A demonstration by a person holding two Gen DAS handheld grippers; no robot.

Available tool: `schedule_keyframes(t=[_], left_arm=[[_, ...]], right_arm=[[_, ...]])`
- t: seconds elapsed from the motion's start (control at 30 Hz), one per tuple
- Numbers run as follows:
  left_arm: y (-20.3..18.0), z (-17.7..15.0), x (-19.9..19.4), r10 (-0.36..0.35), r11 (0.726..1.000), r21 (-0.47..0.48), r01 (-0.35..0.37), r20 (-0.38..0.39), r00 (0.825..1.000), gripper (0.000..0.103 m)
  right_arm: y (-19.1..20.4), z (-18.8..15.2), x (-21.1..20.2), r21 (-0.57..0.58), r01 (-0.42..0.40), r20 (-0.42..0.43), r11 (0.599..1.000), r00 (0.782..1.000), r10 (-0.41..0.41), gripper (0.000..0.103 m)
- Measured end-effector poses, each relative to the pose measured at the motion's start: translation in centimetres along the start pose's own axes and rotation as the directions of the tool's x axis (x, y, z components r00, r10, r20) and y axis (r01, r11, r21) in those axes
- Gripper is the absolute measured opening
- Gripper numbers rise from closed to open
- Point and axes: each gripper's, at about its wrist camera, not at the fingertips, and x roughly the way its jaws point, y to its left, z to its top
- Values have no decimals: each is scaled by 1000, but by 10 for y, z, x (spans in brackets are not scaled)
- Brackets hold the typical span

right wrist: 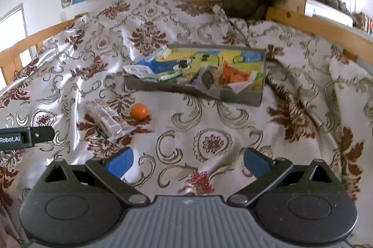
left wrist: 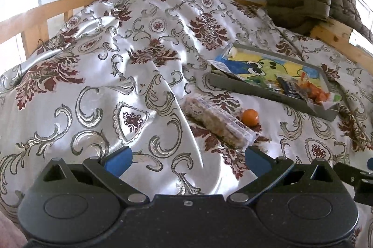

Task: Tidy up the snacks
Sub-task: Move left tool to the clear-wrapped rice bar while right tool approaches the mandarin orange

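Orange mandarin (left wrist: 250,117) beside snack bar (left wrist: 218,123), beyond spread left fingers (left wrist: 119,160)

Both wrist views look down the bed — sharing the tray (left wrist: 275,94) (right wrist: 177,87), left camera leftward.

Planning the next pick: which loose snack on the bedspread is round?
The orange fruit, a small ball; the wrapped bar beside it is long and flat.

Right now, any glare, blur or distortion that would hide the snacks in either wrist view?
Left wrist: sheen on the satin cloth, bar and orange sharp. Right wrist: tray contents slightly soft, right edge smeared. Both: heavy fisheye bending.
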Motion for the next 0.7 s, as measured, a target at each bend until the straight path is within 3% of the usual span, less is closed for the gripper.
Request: schedule_keyframes(t=[0.23, 0.4, 0.53, 0.7], left_arm=[[-1, 2, -4, 7, 1000, 9, -7, 71, 997, 102], [-9, 19, 11, -127, 990, 78, 122, 75, 989, 102], [-13, 33, 23, -157, 986, 76, 149, 116, 981, 102], [-13, 45, 51, -177, 983, 70, 171, 88, 980, 102]], right_arm=[[-2, 4, 6, 15, -31, -22, 999, 999, 31, 103], [1, 25, 26, -22, -54, -21, 998, 998, 54, 103], [4, 33, 46, -42, -49, -10, 998, 999, 49, 103], [1, 33, 67, -6, -42, -30, 999, 999, 42, 103]])
